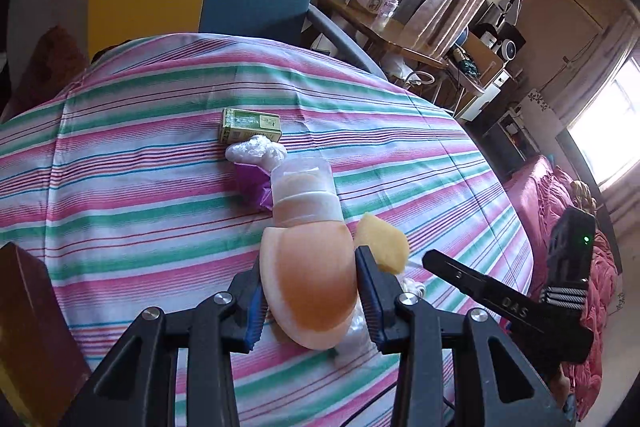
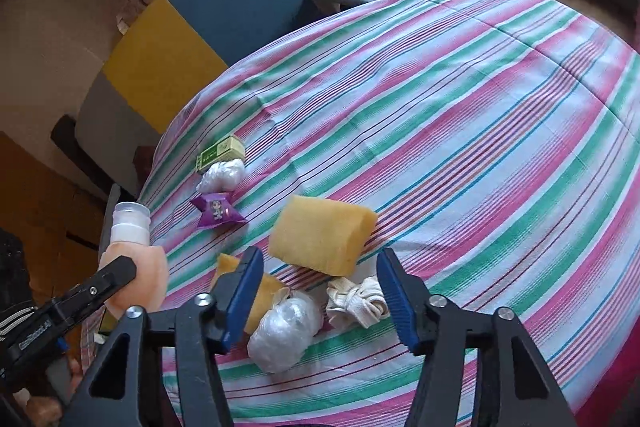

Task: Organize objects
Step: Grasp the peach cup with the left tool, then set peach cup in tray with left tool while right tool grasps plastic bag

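The peach squeeze bottle (image 1: 310, 291) sits clamped in my left tongs (image 1: 308, 291), so I'd set it upright beside the purple packet (image 2: 218, 211), while my right tongs (image 2: 320, 291) hang wide open, empty.

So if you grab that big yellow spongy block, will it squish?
Probably. The yellow sponge block looks porous, so the open right gripper would likely dent it. It seems light, and its flat sides suggest it won't roll.

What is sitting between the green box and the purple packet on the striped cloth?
A small wad of clear plastic wrap lies between the green box and the purple packet, clearest in the right wrist view.
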Demonstrator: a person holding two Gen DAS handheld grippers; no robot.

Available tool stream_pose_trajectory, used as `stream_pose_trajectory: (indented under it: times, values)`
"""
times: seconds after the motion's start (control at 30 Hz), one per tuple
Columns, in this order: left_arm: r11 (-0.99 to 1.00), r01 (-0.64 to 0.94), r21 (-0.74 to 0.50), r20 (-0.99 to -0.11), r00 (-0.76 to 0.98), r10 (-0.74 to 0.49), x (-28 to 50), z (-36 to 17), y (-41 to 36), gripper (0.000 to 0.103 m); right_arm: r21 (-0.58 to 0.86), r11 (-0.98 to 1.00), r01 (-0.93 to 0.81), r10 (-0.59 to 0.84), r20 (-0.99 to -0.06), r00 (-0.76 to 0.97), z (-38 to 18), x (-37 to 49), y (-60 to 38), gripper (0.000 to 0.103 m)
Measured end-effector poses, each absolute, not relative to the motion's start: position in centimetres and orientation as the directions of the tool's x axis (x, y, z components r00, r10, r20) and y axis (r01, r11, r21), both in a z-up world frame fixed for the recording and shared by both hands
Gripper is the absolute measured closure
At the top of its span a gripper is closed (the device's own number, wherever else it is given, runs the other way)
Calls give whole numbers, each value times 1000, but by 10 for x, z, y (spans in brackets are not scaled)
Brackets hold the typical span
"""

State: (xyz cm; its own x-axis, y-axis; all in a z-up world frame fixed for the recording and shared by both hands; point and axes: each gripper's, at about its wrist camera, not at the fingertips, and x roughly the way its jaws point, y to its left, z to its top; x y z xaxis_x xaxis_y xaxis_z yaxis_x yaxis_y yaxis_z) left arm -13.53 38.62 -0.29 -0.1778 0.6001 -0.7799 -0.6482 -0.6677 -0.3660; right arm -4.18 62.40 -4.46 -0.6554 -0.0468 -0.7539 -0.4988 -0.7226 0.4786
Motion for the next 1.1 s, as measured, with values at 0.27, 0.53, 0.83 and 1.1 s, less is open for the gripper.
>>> stream_pose_trajectory:
  times: [0.27,0.53,0.83,1.1]
  values:
    - [-686,-614,-389,-770,-193,609,-111,8,319,63,454,-811,-369,-166,-783,-600,-53,-58,587,50]
    - [-734,-563,-380,-762,-258,593,-108,27,236,63,352,-878,-324,-158,-853,-498,-68,-68,563,33]
    - [-885,-336,-324,-785,-427,449,-136,35,72,63,162,-945,-283,-34,-912,-409,-80,-77,543,64]
    - [-923,-213,-320,-821,-425,382,-151,1,14,63,122,-953,-277,4,-909,-417,-81,-78,539,65]
